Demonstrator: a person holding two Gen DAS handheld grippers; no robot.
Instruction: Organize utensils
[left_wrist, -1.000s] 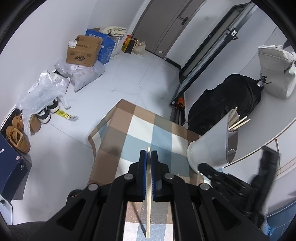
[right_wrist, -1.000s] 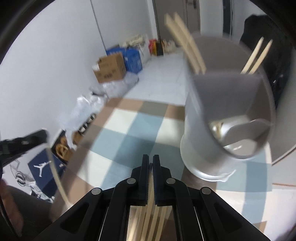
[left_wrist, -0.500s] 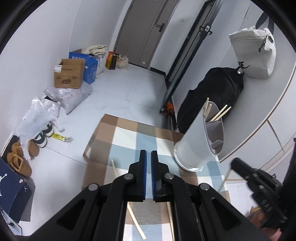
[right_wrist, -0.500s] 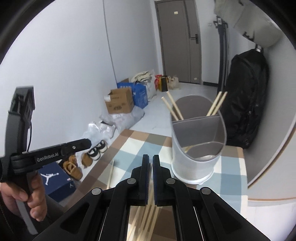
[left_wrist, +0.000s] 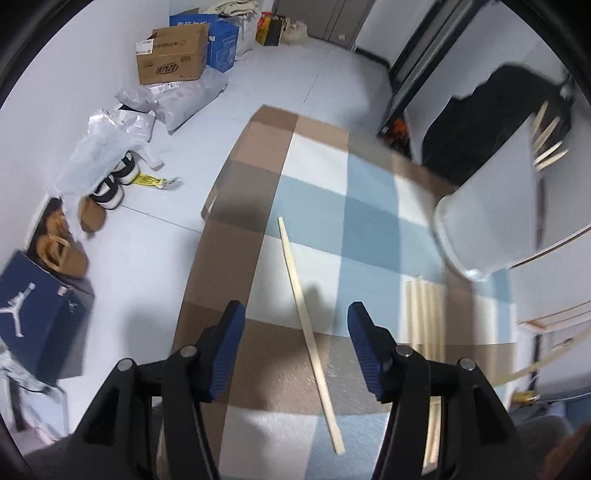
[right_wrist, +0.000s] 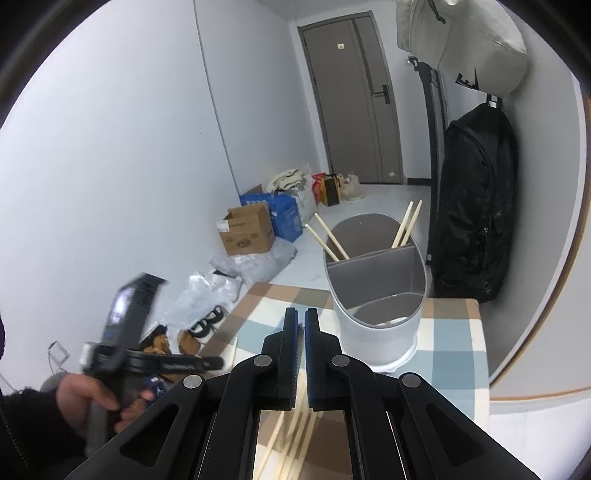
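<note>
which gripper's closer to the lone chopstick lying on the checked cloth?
Left. The left gripper hangs over the lone chopstick, jaws just opened astride it. The right gripper is shut, aimed at the utensil holder.

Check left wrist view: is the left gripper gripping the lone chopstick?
No. The left gripper stands open, its blue pads well clear on either side of the lone chopstick lying flat on the checked cloth.

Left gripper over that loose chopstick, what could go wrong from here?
The left gripper, whose jaws have just been opening, straddles the single chopstick, which lies slanted between them; closing now might pinch it off-centre so it swings or slips. It lies flat on the checked cloth, so the fingertips could snag fabric. The holder already has four sticks leaning out; another could knock them.
</note>
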